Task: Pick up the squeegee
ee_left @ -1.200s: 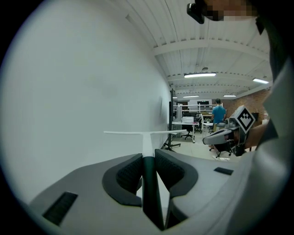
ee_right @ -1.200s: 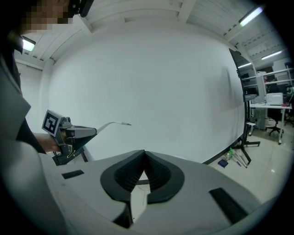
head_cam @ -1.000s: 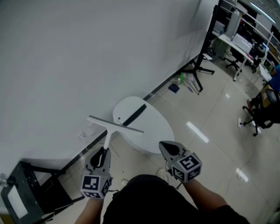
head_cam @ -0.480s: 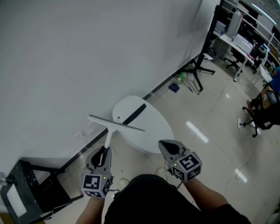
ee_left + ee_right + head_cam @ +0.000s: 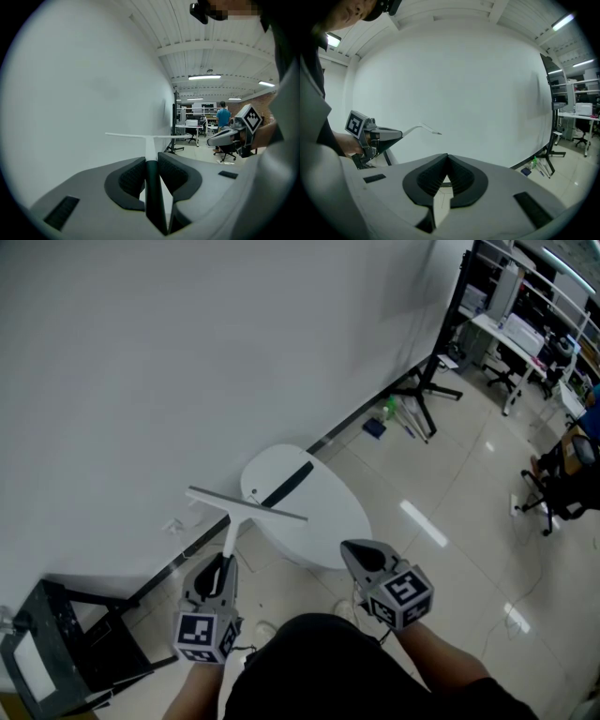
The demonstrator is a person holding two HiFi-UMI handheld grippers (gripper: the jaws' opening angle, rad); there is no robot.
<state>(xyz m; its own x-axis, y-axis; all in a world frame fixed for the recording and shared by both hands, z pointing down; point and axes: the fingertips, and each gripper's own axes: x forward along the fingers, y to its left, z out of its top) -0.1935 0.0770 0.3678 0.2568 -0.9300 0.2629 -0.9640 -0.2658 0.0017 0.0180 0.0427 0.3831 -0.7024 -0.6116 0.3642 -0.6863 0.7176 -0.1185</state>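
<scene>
Squeegee (image 5: 246, 505) raised above the round white table (image 5: 323, 521), apparently clear of it. Its handle is clamped between the jaws of the left gripper (image 5: 222, 566), which points forward and slightly down. Right gripper (image 5: 352, 551) alongside, similarly tilted, jaws together on nothing. Both grippers and squeegee unchanged from a second earlier.

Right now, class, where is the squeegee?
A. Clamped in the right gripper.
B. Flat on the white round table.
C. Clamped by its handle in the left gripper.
C: the jaws of the left gripper press on the dark handle of the squeegee, while the right gripper is shut and empty.
</scene>
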